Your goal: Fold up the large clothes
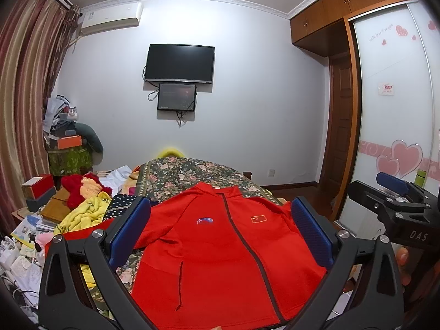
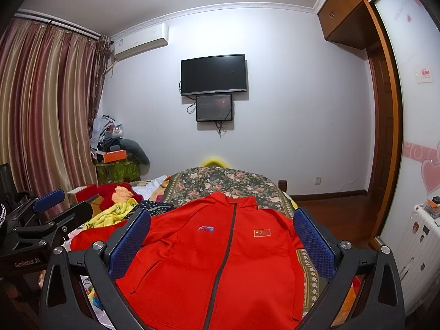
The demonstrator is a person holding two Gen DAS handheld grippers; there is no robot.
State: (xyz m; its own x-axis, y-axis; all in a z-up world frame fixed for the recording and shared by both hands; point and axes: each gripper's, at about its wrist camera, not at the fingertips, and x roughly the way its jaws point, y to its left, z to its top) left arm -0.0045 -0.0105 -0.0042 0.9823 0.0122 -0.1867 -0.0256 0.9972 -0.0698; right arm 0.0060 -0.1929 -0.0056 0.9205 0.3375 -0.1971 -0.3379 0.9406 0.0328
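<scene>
1. The bed (image 2: 220,181), covered by a dark floral spread, runs away from you toward the far white wall.
2. The striped curtain (image 2: 46,110) hangs along the left side of the room, and a wooden wardrobe (image 1: 327,16) with a heart-printed sliding door stands on the right.
3. The red zip-front jacket (image 2: 220,261) lies spread front-up on the near end of the bed, collar toward the far wall; its zipper is closed, a small flag patch (image 2: 262,233) sits on one chest panel and a blue-and-red logo (image 2: 205,230) on the other.
4. Your left tool (image 1: 220,233) hangs above the jacket with its blue pads spread wide and nothing between them; it is released.
5. Your right tool (image 2: 221,239) hangs likewise over the jacket, pads spread wide and grasping nothing; it also shows at the right edge of the left wrist view, with fingertips of your hand (image 1: 403,258) just below it.
6. A black television (image 1: 180,63) is mounted on the far wall, with a smaller dark screen (image 1: 177,96) just beneath it and an air conditioner (image 1: 112,18) high to its left.
7. A heap of yellow and red cloth (image 1: 85,203) lies to the left of the jacket, beside scattered papers and boxes.
</scene>
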